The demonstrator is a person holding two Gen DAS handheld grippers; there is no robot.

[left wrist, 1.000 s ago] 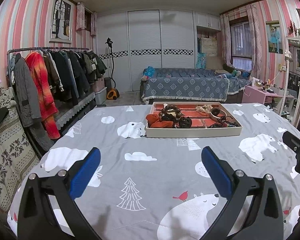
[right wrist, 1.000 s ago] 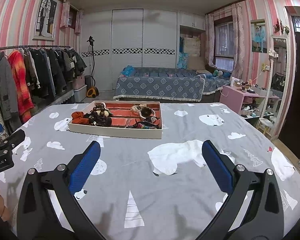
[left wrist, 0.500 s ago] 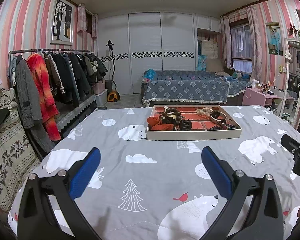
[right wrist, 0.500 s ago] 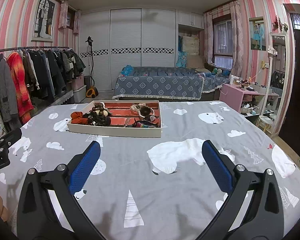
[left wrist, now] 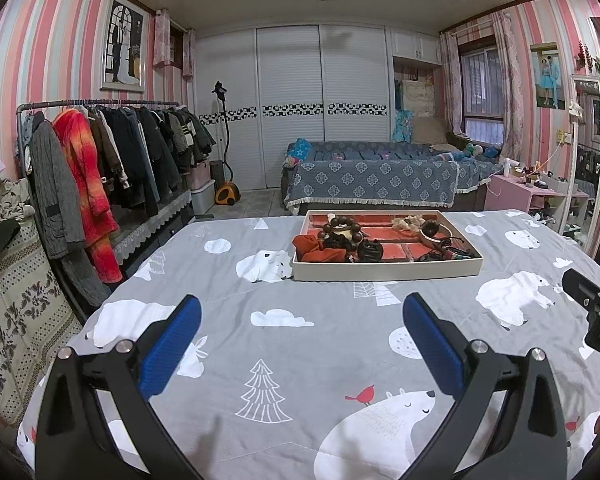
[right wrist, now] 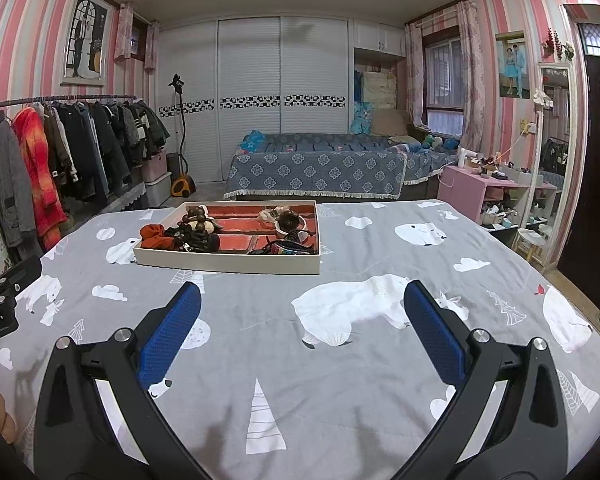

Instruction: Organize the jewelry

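Grey cloth with polar bears, clouds and trees covers the desk (left wrist: 300,320) in the left wrist view. Left hand-held gripper (left wrist: 300,322) hovers over the near part of it, jaws spread wide, nothing between the 2 blue pads (left wrist: 170,344). White tray (left wrist: 386,270) with a red lining sits further back, centre-right, well apart from the gripper. Inside it: orange-red fabric piece (left wrist: 320,249) at the near-left corner, dark wooden bead bracelet (left wrist: 340,230) just behind it, black clip-like item (left wrist: 369,249) beside that, a pale clump and dark cords toward the right end; can't tell finer detail. Right hand-held gripper (left wrist: 592,308) shows partly at the right edge, over the cloth. Clothes rack (left wrist: 100,160) stands left, bed (left wrist: 372,180) behind the desk.

Right wrist view: right hand-held gripper (right wrist: 300,320) is also wide apart and holds nothing, blue pads (right wrist: 434,340) over a polar bear print. Tray (right wrist: 228,264) lies ahead and to the left, well apart from the fingers. Orange-red fabric (right wrist: 152,236) and the bead bracelet (right wrist: 196,220) fill its left half, dark mixed pieces the right half. Left hand-held gripper (right wrist: 4,292) is partly in frame at the left edge. Pink side table (right wrist: 476,184) stands right of the bed (right wrist: 316,172).
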